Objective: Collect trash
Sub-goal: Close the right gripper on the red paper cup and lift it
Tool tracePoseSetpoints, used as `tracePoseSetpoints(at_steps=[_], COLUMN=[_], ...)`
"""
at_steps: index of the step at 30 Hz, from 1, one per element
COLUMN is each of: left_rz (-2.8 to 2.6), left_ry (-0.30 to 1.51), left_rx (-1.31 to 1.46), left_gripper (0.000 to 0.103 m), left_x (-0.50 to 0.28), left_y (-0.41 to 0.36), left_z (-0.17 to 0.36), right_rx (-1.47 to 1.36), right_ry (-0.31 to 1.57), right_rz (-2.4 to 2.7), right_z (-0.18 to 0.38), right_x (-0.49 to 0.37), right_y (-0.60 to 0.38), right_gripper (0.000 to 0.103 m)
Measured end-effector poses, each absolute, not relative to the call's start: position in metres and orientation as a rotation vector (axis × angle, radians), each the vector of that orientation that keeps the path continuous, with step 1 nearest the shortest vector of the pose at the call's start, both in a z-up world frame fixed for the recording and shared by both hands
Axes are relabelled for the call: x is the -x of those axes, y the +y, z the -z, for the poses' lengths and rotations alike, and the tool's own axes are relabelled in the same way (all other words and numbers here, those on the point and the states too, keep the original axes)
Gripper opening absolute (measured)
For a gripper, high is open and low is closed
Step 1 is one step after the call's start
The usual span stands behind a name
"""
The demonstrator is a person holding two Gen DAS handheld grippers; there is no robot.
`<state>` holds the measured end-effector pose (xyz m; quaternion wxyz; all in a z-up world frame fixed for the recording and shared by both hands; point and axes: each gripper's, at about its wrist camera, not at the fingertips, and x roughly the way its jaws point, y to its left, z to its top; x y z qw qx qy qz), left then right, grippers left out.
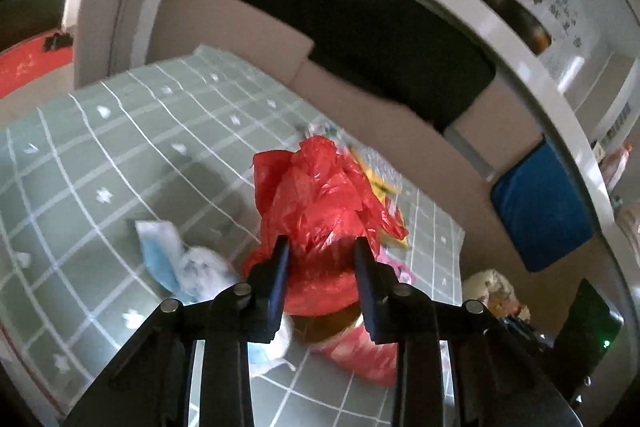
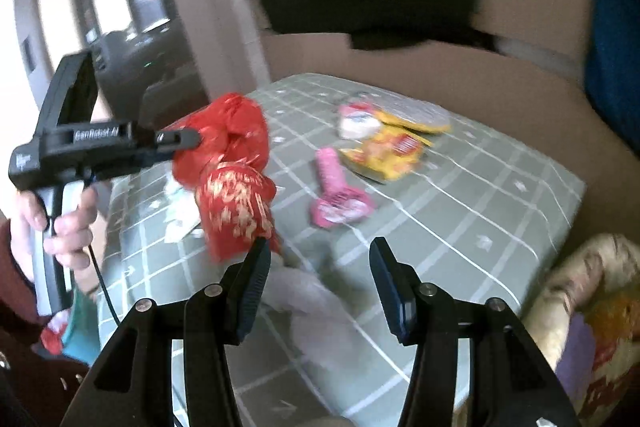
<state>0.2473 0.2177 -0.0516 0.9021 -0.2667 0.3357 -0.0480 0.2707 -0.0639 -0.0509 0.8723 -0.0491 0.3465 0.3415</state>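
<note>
1. We see the left gripper [image 1: 322, 247] with its jaws pinching a crumpled red plastic bag [image 1: 320, 203]; the bag bulges forward and upward from between the jaws.
2. In the right wrist view, the left gripper [image 2: 192, 139] carries the same red plastic bag [image 2: 232, 163] clear above the desk, and the bag hangs down from the jaws to just beside the right gripper's left jaw.
3. A hand [image 2: 60, 223] grips the handle of the left gripper.
4. The right gripper [image 2: 320, 259] has its jaws spread, with nothing between them.
5. The desk [image 2: 500, 195] is covered by a green cloth with a white grid.
6. Ahead of the right jaws lies a pink wrapper [image 2: 336, 191]; beyond it lie a yellow snack packet [image 2: 384, 151] and a white and pink wrapper [image 2: 356, 119], touching each other.
7. Left of the left jaws, on the desk, we see a blue and white crumpled paper [image 1: 176, 263].
8. Beyond the desk stands a cardboard box [image 1: 248, 23] with a dark opening.
9. Both views are motion-blurred, so we cannot read fine print.
</note>
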Motion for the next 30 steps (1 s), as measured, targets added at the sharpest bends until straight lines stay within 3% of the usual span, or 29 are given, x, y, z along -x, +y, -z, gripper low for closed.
tracePoseSetpoints(at_steps=[17, 22, 24, 30], left_rz=[-0.028, -0.051, -0.056, -0.046], left_ry=[0.596, 0.581, 0.576, 0.558], left_rx=[0.594, 0.616, 0.621, 0.584], left_gripper=[0.031, 0.031, 0.031, 0.031], left_x=[-0.18, -0.161, -0.157, -0.151], left_y=[0.273, 0.285, 0.288, 0.276], left_z=[0.049, 0.05, 0.048, 0.042], right_rx=[0.172, 0.265, 0.291, 0.214], right_ry=[0.868, 0.92, 0.924, 0.844], right_rz=[-1.081, -1.107, -1.094, -0.98], right_z=[0.07, 0.086, 0.092, 0.078], right_x=[-0.249, -0.235, -0.23, -0.238], right_y=[0.029, 0.046, 0.055, 0.038], right_gripper=[0.062, 0.062, 0.052, 0.052])
